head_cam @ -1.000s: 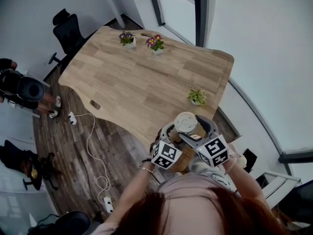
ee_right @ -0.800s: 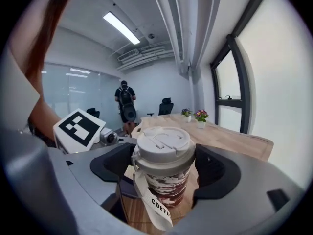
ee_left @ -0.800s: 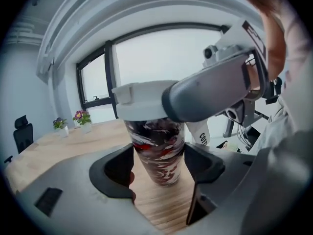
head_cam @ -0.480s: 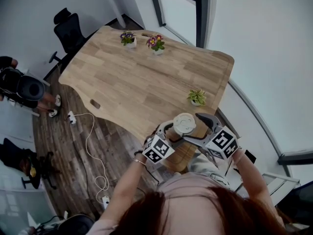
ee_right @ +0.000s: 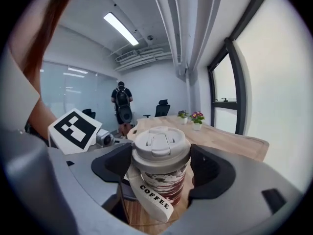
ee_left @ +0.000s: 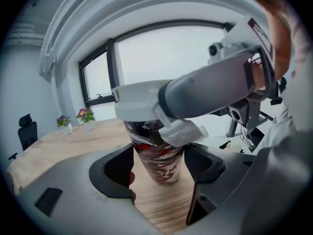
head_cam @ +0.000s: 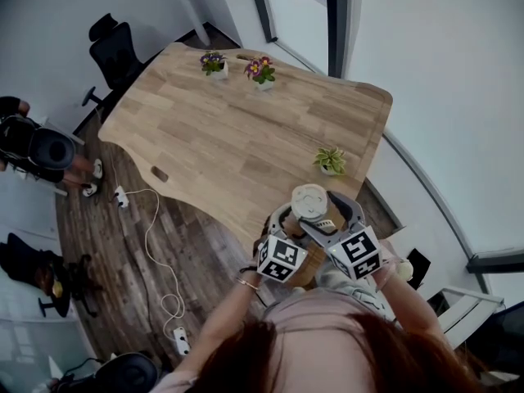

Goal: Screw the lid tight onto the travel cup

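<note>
- Head view: the lid [head_cam: 310, 201] shows at the near right edge of the counter [head_cam: 237, 137], with a small plant [head_cam: 329, 161] just beyond it.
- Left gripper view: the left hand-held gripper [ee_left: 159, 163] is pinching the cup [ee_left: 157, 151] low on its patterned body, one jaw tight on each side.
- Right gripper view: the right hand-held gripper [ee_right: 161, 155] is clamped on the white lid, which sits on top of the cup.
- A strap [ee_right: 152, 199] printed COFFEE hangs down the cup's front.
</note>
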The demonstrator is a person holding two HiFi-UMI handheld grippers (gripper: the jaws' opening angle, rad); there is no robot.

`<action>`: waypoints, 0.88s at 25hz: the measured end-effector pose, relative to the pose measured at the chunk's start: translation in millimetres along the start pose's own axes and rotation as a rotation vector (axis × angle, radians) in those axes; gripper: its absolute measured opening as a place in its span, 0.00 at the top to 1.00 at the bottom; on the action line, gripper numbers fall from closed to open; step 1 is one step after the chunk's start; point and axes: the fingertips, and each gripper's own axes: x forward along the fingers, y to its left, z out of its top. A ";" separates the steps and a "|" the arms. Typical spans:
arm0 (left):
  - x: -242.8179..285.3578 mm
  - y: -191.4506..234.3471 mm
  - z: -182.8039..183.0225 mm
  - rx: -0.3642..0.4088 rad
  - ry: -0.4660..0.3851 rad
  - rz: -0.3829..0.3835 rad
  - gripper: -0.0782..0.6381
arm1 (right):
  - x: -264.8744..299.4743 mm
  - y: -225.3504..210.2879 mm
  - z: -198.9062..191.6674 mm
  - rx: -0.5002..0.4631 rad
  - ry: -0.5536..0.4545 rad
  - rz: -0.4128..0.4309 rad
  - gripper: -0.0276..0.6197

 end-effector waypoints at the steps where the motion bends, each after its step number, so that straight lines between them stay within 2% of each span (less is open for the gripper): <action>1: 0.2 -0.1 -0.1 -0.009 -0.003 0.010 0.45 | 0.2 1.1 0.2 0.001 -0.002 0.001 0.38; 4: -0.4 -0.3 -3.1 0.016 -0.012 -0.050 0.45 | -1.9 6.7 0.5 -0.010 0.018 0.097 0.38; 6: -3.1 -0.7 -5.8 0.057 -0.018 -0.136 0.45 | -4.4 7.4 -0.2 -0.032 0.052 0.175 0.38; 9: -7.7 -1.2 -8.4 0.118 -0.007 -0.251 0.46 | -5.1 3.7 0.5 -0.072 0.101 0.242 0.37; 13: -7.3 1.0 -9.6 0.149 0.011 -0.296 0.46 | 2.4 5.9 3.0 -0.100 0.131 0.303 0.38; 16: -3.9 2.0 -6.7 0.113 0.003 -0.227 0.46 | 5.2 6.7 4.3 -0.112 0.102 0.245 0.38; 20: 1.2 5.0 0.8 -0.002 -0.010 -0.020 0.46 | 7.1 -2.8 6.4 -0.061 0.052 0.044 0.38; 22: 2.6 6.1 1.6 -0.041 -0.019 0.038 0.46 | 8.6 -4.5 7.1 -0.049 0.042 0.000 0.38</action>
